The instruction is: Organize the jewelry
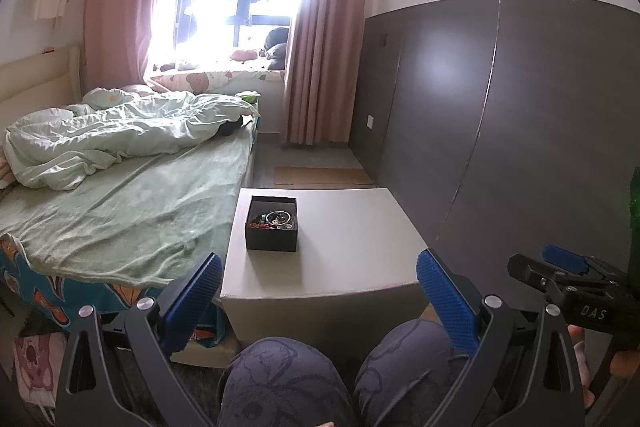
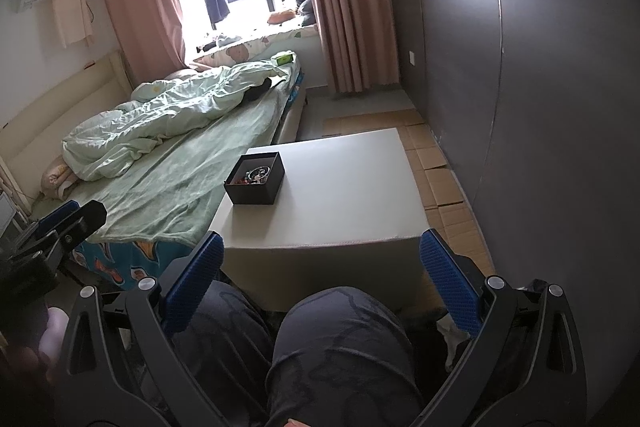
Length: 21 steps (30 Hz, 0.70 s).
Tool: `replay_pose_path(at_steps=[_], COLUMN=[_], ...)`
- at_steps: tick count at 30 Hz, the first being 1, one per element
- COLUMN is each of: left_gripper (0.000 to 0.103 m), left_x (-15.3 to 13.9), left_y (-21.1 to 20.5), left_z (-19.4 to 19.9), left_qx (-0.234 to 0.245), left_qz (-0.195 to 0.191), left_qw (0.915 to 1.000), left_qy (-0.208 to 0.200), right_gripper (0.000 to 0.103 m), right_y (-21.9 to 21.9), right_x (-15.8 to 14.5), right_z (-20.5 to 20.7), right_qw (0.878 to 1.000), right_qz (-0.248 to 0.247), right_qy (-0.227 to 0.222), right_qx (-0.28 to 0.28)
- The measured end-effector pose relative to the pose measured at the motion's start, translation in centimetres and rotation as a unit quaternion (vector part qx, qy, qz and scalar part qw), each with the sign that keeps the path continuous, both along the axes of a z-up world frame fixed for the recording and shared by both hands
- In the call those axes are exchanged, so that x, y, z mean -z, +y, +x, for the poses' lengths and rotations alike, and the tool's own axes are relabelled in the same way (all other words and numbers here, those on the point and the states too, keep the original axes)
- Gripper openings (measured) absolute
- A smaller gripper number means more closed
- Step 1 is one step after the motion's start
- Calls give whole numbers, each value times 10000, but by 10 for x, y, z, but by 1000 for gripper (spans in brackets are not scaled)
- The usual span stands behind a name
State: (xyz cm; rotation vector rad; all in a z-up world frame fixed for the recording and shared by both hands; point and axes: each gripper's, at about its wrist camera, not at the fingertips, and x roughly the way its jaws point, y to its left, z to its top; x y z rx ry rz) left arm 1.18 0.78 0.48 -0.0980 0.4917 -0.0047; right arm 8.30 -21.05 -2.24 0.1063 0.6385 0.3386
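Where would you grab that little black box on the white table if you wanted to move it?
Pinch one upright wall of the black box, coming down from above. It stands open-topped with thin straight walls, so one finger can slip inside the rim and one outside. The right-hand wall looks best: bare white table lies beside it, while the jewelry inside stays undisturbed.

One black jewelry box [image 1: 272, 229], open-topped, contents too small and tangled to count. One white desk [image 1: 352, 239]. One bed [image 1: 120, 211]; one pale green duvet [image 1: 120, 131]. Two pink curtains [image 1: 320, 27]. Two grippers: left gripper [image 1: 318, 279], right gripper [image 2: 322, 259].
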Motion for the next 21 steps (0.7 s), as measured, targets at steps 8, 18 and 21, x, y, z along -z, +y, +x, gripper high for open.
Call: replay_pose_path(at_steps=[8,18,21], left_gripper=[94,94,94], left_x=[1,3,6], left_y=[0,-1,1], left_z=[0,2,7], left_qx=[40,59,2], left_qz=[7,57,93], left_qw=[10000,10000,10000], left_qy=[-27,-25,15], right_gripper=[98,98,98], right_y=[-1,6,8], right_x=[2,5,8], right_z=[-1,2,6], right_qw=[10000,9999,9999], right_qz=[74,6,-18], right_qy=[44,108,130], right_qx=[17,-39,-35])
